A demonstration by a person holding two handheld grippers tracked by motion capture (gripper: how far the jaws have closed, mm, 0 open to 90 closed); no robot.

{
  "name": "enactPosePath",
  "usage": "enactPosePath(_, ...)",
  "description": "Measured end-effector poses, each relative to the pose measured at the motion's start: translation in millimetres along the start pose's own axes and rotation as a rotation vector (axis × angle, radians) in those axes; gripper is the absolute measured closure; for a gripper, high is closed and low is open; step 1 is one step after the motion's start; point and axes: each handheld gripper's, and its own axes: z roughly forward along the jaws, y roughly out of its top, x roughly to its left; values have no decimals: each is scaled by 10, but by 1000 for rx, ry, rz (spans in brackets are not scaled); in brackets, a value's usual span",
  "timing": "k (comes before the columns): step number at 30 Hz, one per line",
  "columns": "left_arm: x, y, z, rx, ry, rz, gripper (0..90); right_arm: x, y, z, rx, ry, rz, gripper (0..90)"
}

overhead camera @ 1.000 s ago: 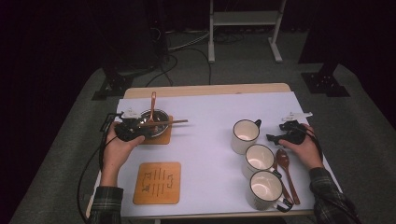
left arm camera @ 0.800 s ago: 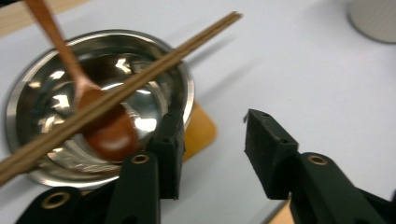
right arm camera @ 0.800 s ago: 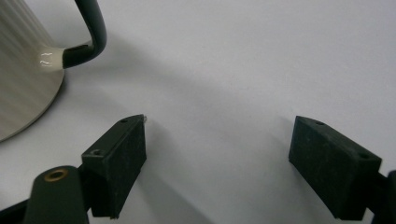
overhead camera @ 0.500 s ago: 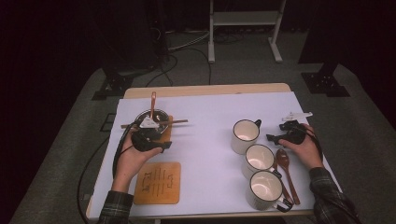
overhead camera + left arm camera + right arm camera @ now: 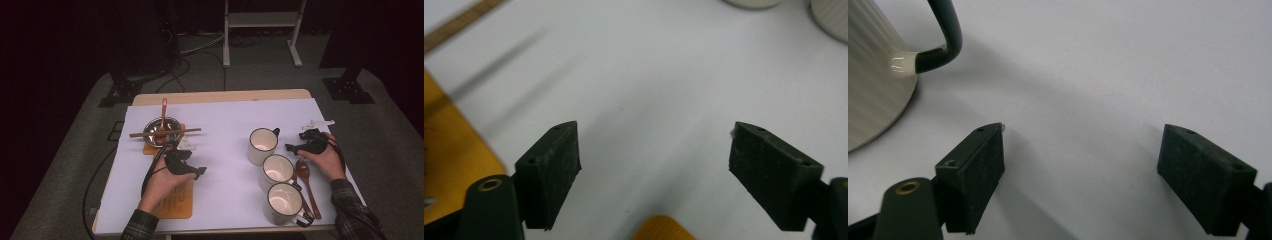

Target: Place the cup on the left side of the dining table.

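Claws Open Over the White Tabletop

Left claw (image 5: pixel 192 171) sits near the front of the tabletop (image 5: pixel 225 125), just past the small metal bowl (image 5: pixel 162 129). Its jaws have just been opening, and now they stand wide with nothing between them. A red spoon (image 5: pixel 163 117) leans in the bowl, and brown chopsticks (image 5: pixel 165 133) lie across its rim. The bowl rests on an orange mat (image 5: pixel 150 149). A second orange mat (image 5: pixel 177 202) lies under the left hand (image 5: pixel 162 182).

Right claw (image 5: pixel 295 147) is wide open too and holds nothing. It points at the far white mug (image 5: pixel 262 146), just beside the mug's dark handle (image 5: pixel 943 35). Two more mugs (image 5: pixel 276 170) (image 5: pixel 283 202) stand in a row toward the front. A wooden spoon (image 5: pixel 305 185) lies next to them.
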Motion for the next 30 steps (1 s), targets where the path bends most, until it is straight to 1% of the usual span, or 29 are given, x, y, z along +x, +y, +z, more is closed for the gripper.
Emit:
enactPosePath(1,-24,0,28,12,-2,11,180,0,1,1,0,0,-1,172)
enactPosePath(2,-52,-1,62,13,-8,14,166,1,0,0,0,0,0,172)
enactPosePath(3,-52,-1,62,13,-8,14,164,0,0,0,-1,0,0,172)
enactPosePath(4,-104,-9,125,12,-22,24,158,1,0,0,0,0,0,172)
enactPosePath(5,-104,-9,125,12,-22,24,143,1,0,0,0,0,0,172)
enactPosePath(6,-146,-16,172,21,-23,28,136,0,0,-1,0,0,-1,172)
enactPosePath(7,-146,-16,172,21,-23,28,125,0,0,-1,0,0,-1,172)
enactPosePath(8,-181,-30,224,22,-13,34,113,-3,0,-2,-1,2,-1,171)
enactPosePath(9,-181,-30,224,22,-13,34,110,-3,0,-2,-1,2,-1,171)
enactPosePath(10,-209,-46,262,17,-2,34,98,-2,0,-4,-1,2,0,172)
enactPosePath(12,-221,-57,282,21,-2,36,96,-1,1,-5,-1,2,0,174)
enactPosePath(15,-233,-92,321,21,-3,35,92,-9,4,-14,-7,2,-3,216)
enactPosePath(17,-237,-125,349,26,-6,39,92,-29,11,-50,-29,8,2,239)
enactPosePath(18,-238,-144,347,11,-6,43,85,-31,18,-67,-37,9,6,239)
enactPosePath(20,-238,-173,348,-13,-6,39,86,-29,44,-115,-60,25,17,248)
enactPosePath(21,-237,-178,349,-19,-7,35,86,-26,59,-140,-73,35,14,254)
enactPosePath(25,-238,-179,349,-17,-6,36,85,24,117,-217,-104,78,18,287)
enactPosePath(27,-237,-178,349,-14,-4,37,81,43,138,-238,-110,88,18,313)
enactPosePath(28,-236,-177,351,-12,1,34,73,56,152,-251,-115,109,21,341)
enactPosePath(29,-231,-176,361,-1,15,14,42,66,163,-256,-119,119,24,342)
enactPosePath(30,-220,-176,359,1,12,7,14,80,179,-257,-122,127,22,357)
